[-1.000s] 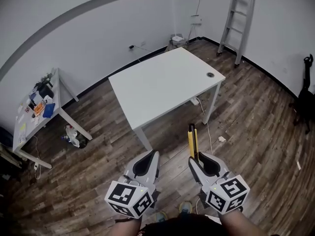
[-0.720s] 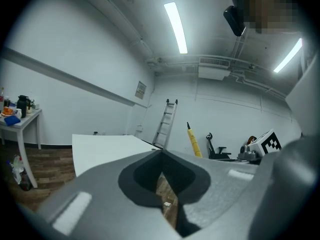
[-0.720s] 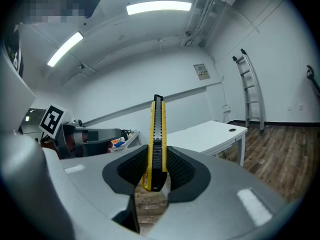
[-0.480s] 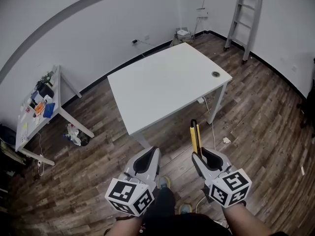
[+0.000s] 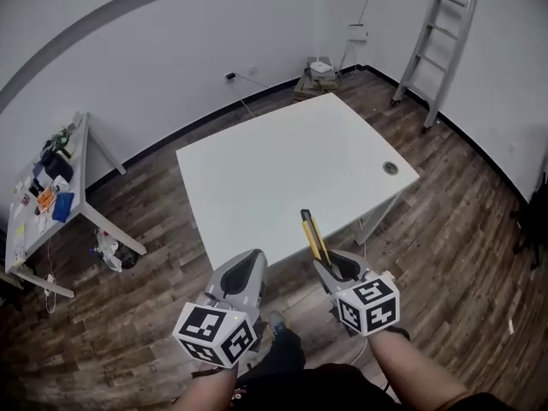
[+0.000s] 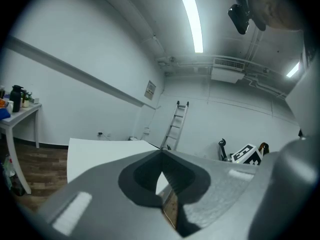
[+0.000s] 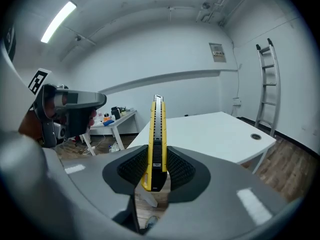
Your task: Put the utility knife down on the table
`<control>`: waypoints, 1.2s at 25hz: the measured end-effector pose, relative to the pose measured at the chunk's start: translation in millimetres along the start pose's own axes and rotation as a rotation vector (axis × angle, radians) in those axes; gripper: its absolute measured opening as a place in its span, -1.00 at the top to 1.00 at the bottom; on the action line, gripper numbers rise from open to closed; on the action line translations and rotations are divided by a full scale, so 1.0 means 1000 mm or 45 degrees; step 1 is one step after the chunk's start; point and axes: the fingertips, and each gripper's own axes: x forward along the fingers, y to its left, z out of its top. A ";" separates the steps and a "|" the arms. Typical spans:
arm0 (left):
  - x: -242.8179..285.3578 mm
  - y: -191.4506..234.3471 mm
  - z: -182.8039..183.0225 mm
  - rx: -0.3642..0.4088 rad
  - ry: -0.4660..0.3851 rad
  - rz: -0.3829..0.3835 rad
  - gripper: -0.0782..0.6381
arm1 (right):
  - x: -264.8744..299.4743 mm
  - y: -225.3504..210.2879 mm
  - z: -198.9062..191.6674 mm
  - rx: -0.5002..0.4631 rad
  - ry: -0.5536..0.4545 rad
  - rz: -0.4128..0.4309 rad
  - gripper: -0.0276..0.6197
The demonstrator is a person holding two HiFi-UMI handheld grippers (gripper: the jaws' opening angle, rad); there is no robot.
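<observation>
Right tool (image 5: 325,262) grips utility knife (image 5: 312,233) before white table (image 5: 282,165) on wood floor (image 5: 154,229); left tool (image 5: 252,262) closed, empty.

Two tables: white table (image 5: 257,178) mid-frame, side table (image 5: 20,236) far left. One ladder (image 5: 438,50) upper right. One utility knife (image 5: 312,235). Two grippers: left gripper (image 5: 250,264), right gripper (image 5: 330,265).

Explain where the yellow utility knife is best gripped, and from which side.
Grip the utility knife on its broad flat sides near the rear end, coming from behind along its length, as the right gripper does now. The body is long and thin, so those sides suit the pads, and the front end is free.
</observation>
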 end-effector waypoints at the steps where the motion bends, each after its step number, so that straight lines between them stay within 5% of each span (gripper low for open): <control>1: 0.012 0.013 0.005 -0.004 -0.004 -0.001 0.78 | 0.016 -0.006 0.006 -0.006 0.014 -0.001 0.48; 11: 0.081 0.096 0.010 -0.102 0.043 0.101 0.78 | 0.162 -0.067 0.022 -0.085 0.245 0.058 0.48; 18: 0.094 0.123 0.015 -0.165 0.050 0.315 0.78 | 0.250 -0.093 0.011 -0.174 0.494 0.161 0.48; 23: 0.097 0.138 0.015 -0.212 0.015 0.439 0.78 | 0.281 -0.101 0.005 -0.237 0.626 0.183 0.48; 30: 0.102 0.153 0.001 -0.252 0.010 0.492 0.78 | 0.299 -0.096 -0.003 -0.287 0.680 0.208 0.47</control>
